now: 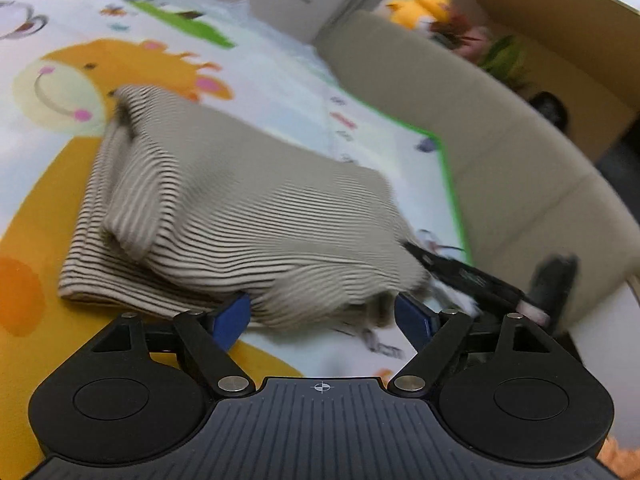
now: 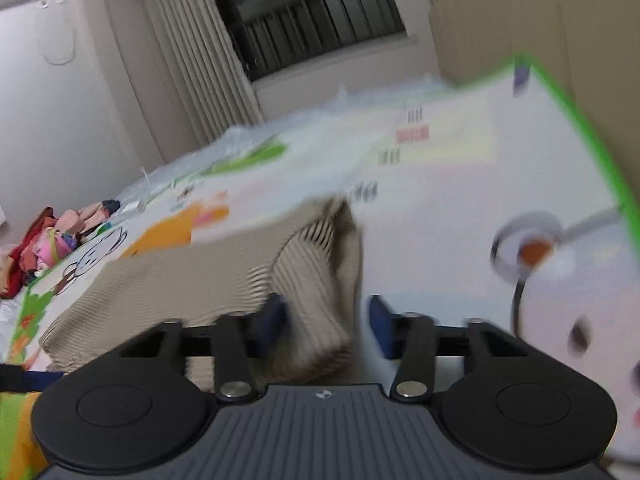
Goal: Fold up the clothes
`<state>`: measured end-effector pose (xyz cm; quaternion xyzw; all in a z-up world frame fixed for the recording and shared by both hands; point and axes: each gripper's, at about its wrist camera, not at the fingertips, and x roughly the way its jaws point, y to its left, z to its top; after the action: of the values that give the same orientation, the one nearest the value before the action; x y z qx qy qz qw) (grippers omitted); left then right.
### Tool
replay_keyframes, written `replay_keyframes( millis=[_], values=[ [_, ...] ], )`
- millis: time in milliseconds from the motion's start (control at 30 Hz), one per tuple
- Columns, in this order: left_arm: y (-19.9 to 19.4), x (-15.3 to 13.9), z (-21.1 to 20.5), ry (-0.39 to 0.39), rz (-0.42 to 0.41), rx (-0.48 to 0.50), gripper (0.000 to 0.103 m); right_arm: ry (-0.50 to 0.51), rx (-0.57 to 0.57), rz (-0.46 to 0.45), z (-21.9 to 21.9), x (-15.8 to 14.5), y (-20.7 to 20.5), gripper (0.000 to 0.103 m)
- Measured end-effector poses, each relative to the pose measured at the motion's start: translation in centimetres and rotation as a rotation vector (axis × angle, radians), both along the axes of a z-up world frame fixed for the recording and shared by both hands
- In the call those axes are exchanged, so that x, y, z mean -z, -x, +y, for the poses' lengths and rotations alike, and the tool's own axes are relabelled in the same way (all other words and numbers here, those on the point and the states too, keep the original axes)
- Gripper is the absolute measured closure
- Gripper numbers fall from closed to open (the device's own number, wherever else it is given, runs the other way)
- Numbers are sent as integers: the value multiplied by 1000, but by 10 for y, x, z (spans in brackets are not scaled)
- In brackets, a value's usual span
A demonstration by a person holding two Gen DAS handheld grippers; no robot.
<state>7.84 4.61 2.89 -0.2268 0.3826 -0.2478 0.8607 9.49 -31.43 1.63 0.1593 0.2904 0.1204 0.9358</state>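
A beige garment with thin dark stripes (image 1: 248, 216) lies partly folded on a cartoon play mat (image 1: 56, 184). My left gripper (image 1: 322, 316) is open, its blue pads either side of the garment's near edge. The other gripper (image 1: 480, 280) shows at the garment's right corner. In the right wrist view the same garment (image 2: 192, 280) spreads to the left. My right gripper (image 2: 326, 324) is open, with a bunched corner of the garment between its blue pads. Both views are motion-blurred.
A beige sofa (image 1: 500, 152) borders the mat on the right, with plush toys (image 1: 428, 6) behind it. A pile of coloured clothes (image 2: 52, 240) lies at the mat's far left. A curtain (image 2: 192, 60) and a window (image 2: 312, 12) stand beyond.
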Motion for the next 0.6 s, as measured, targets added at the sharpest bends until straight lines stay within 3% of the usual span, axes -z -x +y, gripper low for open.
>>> replay_keyframes(
  millis=[67,267,367,500,600],
  values=[
    [-10,5,7,-16,-5,-28,25,5,-8,-8,5,2,8,71],
    [-49,6,30,-113,-55,-160,28,20,-83,-21,29,-4,30,72],
    [-69,5,48,-185,-82,-270,28,-22,-206,-12,55,-6,39,72],
    [-73,0,68,-172,-70,-324,26,15,-394,-44,100,-12,58,66],
    [-62,0,79,-191,-91,-342,20,11,-468,-97,104,-28,63,59]
  ],
)
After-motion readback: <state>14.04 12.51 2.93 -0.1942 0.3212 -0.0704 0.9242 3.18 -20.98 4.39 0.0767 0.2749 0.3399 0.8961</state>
